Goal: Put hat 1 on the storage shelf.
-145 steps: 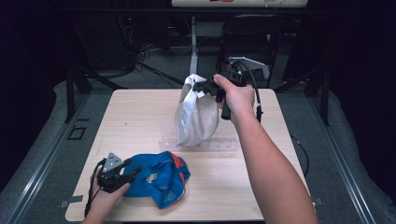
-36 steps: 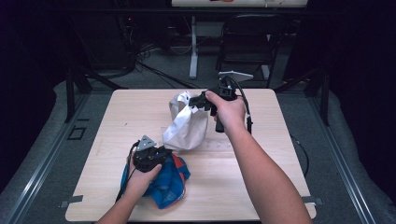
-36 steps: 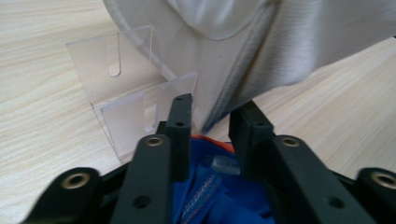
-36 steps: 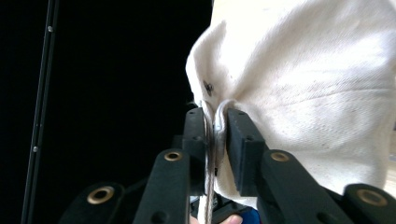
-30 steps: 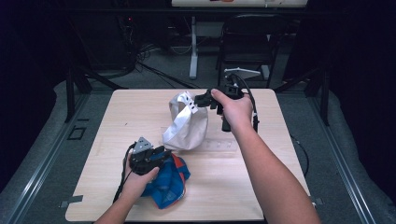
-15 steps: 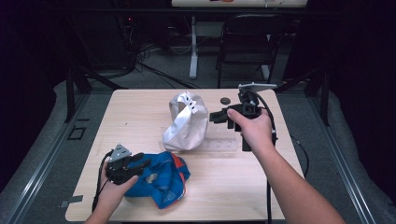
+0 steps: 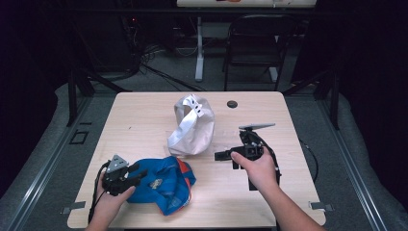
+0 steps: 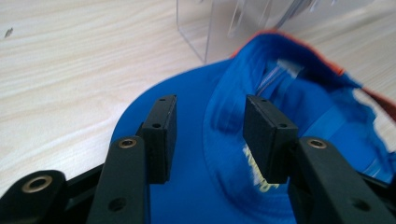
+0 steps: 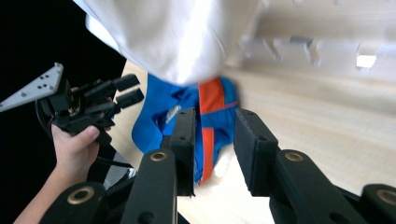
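At seven o'clock, the blue fabric cap point(image 7: 163, 183) is flanked by the left gripper point(image 7: 136, 174), jaws just opening, unclamped; at three o'clock, the right gripper point(image 7: 222, 156) is likewise opening, empty.

Lighting: worktop point(image 7: 144, 120) lit evenly from above, surroundings left dark. White cap point(image 9: 187, 37) overexposed and blurred in right gripper view; shadows kept faint.

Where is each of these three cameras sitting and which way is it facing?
High view: above the person's side, looking forward and down on the table; both forearms, left gripper, right gripper.
Left gripper view: rides the left gripper, looking over the blue cap.
Right gripper view: rides the right gripper, facing the white cap and the other hand.
All share the blue cap.
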Action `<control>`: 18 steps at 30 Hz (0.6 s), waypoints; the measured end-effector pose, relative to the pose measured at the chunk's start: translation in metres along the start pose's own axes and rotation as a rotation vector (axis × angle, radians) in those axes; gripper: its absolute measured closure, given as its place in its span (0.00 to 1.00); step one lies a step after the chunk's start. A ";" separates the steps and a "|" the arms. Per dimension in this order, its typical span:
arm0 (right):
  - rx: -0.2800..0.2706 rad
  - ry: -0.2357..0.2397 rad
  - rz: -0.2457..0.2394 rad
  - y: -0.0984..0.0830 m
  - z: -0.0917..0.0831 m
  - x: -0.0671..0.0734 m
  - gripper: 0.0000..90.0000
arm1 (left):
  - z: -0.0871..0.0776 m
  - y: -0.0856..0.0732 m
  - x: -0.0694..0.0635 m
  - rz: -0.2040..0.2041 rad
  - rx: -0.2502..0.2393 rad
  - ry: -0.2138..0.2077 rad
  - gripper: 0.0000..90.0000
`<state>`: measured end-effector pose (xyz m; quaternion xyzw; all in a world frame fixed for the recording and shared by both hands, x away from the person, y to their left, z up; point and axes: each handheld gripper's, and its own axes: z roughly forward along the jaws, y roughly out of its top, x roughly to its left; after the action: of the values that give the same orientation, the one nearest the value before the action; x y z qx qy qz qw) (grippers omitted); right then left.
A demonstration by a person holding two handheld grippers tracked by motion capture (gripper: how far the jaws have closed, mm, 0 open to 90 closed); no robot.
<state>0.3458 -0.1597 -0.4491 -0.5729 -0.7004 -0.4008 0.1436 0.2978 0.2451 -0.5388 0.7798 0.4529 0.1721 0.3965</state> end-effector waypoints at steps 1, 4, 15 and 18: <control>-0.003 0.009 0.019 -0.006 0.006 -0.004 0.77 | 0.001 -0.003 0.000 0.007 0.010 0.007 0.62; 0.013 0.014 0.015 -0.013 0.014 -0.012 0.77 | 0.000 -0.006 0.000 0.007 0.018 0.013 0.61; 0.078 0.055 -0.023 -0.054 0.061 -0.029 0.72 | -0.016 -0.024 0.008 -0.004 0.004 0.064 0.59; 0.081 0.078 -0.033 -0.060 0.072 -0.029 0.70 | -0.020 -0.027 0.009 -0.017 0.002 0.073 0.59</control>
<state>0.3186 -0.1284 -0.5379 -0.5391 -0.7192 -0.3962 0.1874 0.2750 0.2693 -0.5477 0.7696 0.4736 0.1967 0.3805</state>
